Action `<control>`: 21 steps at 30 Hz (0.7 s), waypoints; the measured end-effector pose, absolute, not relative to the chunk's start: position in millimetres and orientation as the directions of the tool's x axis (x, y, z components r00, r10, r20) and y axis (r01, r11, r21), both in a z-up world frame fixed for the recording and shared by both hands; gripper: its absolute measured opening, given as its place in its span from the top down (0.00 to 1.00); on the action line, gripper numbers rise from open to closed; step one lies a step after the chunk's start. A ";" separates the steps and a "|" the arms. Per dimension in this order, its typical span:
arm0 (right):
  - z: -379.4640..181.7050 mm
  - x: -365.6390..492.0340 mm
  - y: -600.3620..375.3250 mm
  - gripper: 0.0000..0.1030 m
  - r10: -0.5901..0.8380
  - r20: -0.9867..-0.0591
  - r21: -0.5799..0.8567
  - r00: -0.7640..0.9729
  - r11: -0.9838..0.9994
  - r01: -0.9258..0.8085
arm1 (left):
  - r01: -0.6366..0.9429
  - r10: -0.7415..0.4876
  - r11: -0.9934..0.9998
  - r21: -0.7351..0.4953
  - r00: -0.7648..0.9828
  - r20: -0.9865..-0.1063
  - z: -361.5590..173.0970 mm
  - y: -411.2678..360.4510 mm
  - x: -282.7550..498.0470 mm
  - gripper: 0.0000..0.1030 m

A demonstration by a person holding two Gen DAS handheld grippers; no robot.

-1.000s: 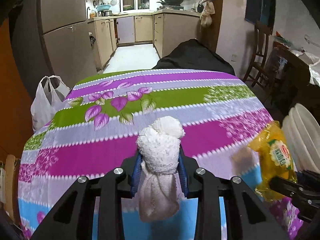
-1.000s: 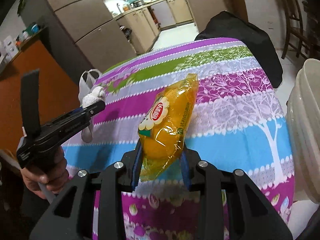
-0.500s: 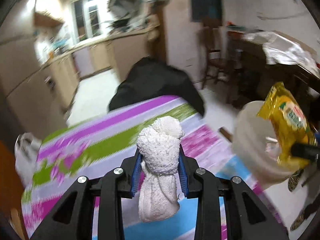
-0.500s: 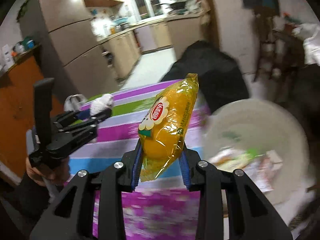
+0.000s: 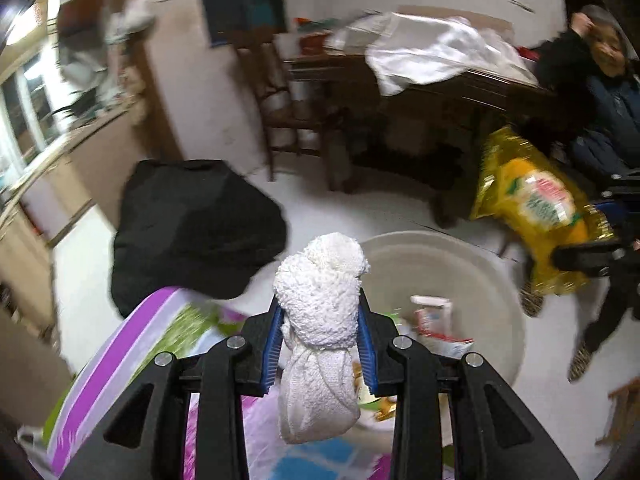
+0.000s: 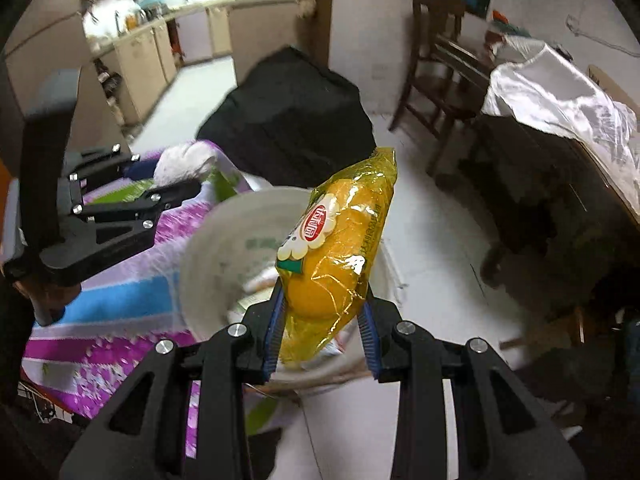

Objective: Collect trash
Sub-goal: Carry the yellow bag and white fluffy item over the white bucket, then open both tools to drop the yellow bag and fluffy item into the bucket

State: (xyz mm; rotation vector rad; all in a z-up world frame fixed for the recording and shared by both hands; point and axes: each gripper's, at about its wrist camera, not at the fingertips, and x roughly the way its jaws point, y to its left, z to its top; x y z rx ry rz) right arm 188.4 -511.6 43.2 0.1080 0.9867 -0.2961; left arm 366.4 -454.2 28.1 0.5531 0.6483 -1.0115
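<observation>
Left view: my left gripper (image 5: 322, 334) pinches one white cloth wad (image 5: 320, 308) above the table edge (image 5: 120, 344); one pale bin (image 5: 472, 280) beyond, black bundle (image 5: 192, 228) left. Right view: my right gripper (image 6: 320, 330) clamps one yellow packet (image 6: 340, 252) over that bin (image 6: 208, 248).

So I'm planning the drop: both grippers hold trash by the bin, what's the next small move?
Probably open the right gripper: its yellow packet hangs over the open bin, which already holds litter. The left gripper, holding the white cloth, looks nearer the rim.
</observation>
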 end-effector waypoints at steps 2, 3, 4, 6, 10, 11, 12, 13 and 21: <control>41.2 192.2 -520.4 0.69 -0.191 -0.855 -0.042 0.482 0.952 0.304 | 0.915 -0.584 0.380 0.131 0.348 -0.734 24.9 -477.2 365.0 0.67; 37.8 195.4 -525.5 0.69 -0.177 -0.868 -0.032 0.463 0.952 0.303 | 0.925 -0.580 0.353 0.140 0.333 -0.744 22.7 -488.3 363.4 0.67; 34.4 195.1 -529.2 0.69 -0.167 -0.877 -0.025 0.451 0.953 0.302 | 0.932 -0.575 0.335 0.141 0.321 -0.753 19.1 -494.9 364.7 0.67; 24.4 203.5 -539.2 0.69 -0.156 -0.896 -0.023 0.416 0.951 0.307 | 0.943 -0.561 0.301 0.144 0.297 -0.773 10.2 -507.8 365.0 0.67; 8.6 215.5 -544.2 0.69 -0.140 -0.917 -0.023 0.373 0.954 0.300 | 0.961 -0.521 0.241 0.134 0.245 -0.818 -16.9 -523.9 367.4 0.67; 5.4 217.2 -544.0 0.69 -0.136 -0.921 -0.024 0.365 0.955 0.296 | 0.962 -0.507 0.235 0.135 0.240 -0.828 -25.8 -525.6 368.3 0.67; 1.9 218.4 -542.1 0.69 -0.131 -0.925 -0.023 0.357 0.957 0.291 | 0.962 -0.493 0.235 0.140 0.242 -0.836 -33.8 -526.6 369.3 0.67; -0.6 221.7 -544.7 0.69 -0.127 -0.928 -0.024 0.351 0.958 0.285 | 0.962 -0.485 0.234 0.142 0.242 -0.840 -38.8 -527.1 370.0 0.67; -16.9 235.9 -547.6 0.69 -0.100 -0.942 -0.018 0.319 0.968 0.249 | 0.959 -0.480 0.243 0.143 0.247 -0.841 -52.4 -516.3 376.7 0.67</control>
